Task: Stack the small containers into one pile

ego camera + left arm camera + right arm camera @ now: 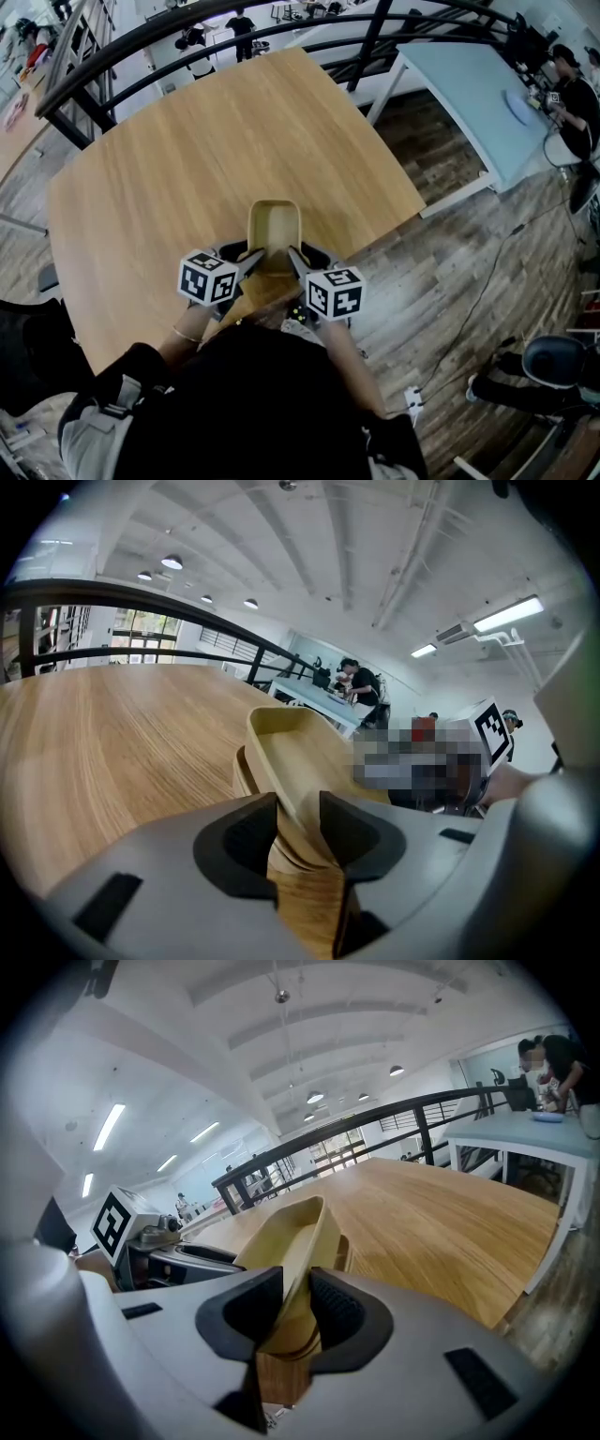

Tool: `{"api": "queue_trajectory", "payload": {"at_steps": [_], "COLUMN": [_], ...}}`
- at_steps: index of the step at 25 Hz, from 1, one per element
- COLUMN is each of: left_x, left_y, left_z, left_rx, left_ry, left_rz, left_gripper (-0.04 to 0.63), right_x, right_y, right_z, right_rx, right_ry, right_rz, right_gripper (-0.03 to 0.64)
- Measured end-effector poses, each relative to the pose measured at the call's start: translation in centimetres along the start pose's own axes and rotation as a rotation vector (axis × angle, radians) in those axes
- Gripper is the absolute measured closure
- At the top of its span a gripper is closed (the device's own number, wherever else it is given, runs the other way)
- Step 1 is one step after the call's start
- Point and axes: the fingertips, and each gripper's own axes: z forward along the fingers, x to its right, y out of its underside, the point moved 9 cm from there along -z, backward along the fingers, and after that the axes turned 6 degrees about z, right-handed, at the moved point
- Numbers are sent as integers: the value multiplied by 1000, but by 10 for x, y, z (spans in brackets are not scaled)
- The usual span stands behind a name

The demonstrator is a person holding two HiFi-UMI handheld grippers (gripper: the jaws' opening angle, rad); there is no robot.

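Observation:
A pile of small tan wooden containers (274,230) sits on the round wooden table (169,169) near its front edge. In the left gripper view the top container (300,747) is nested in a lower one (241,771). My left gripper (253,264) is shut on the near left wall of the top container, which passes between its pads (298,822). My right gripper (296,262) holds the near right wall of the same container (292,1232), and its black pads (296,1309) close on the thin rim. The lower containers are mostly hidden by the grippers.
A black curved railing (281,37) runs behind the table. A light blue table (469,94) with people at it stands to the right, over dark wood flooring (450,281). The table's front edge lies just below the grippers, against the person's body.

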Motion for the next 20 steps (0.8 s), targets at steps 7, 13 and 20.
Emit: {"api": "queue_trajectory", "payload": {"at_steps": [7, 13, 20], "left_x": [-4, -9, -9], "left_y": [7, 8, 7], "left_z": [5, 7, 11], "left_rx": [-16, -29, -47], "left_ry": [-14, -16, -13], "left_rz": [-17, -20, -11], "left_gripper": [448, 448, 448], "right_x": [7, 9, 12], "right_y": [5, 6, 7], "right_z": [10, 17, 19], "right_rx": [-19, -39, -55], "right_ry": [-3, 5, 13], "right_rz": [6, -1, -1], "right_gripper": [520, 523, 523]}}
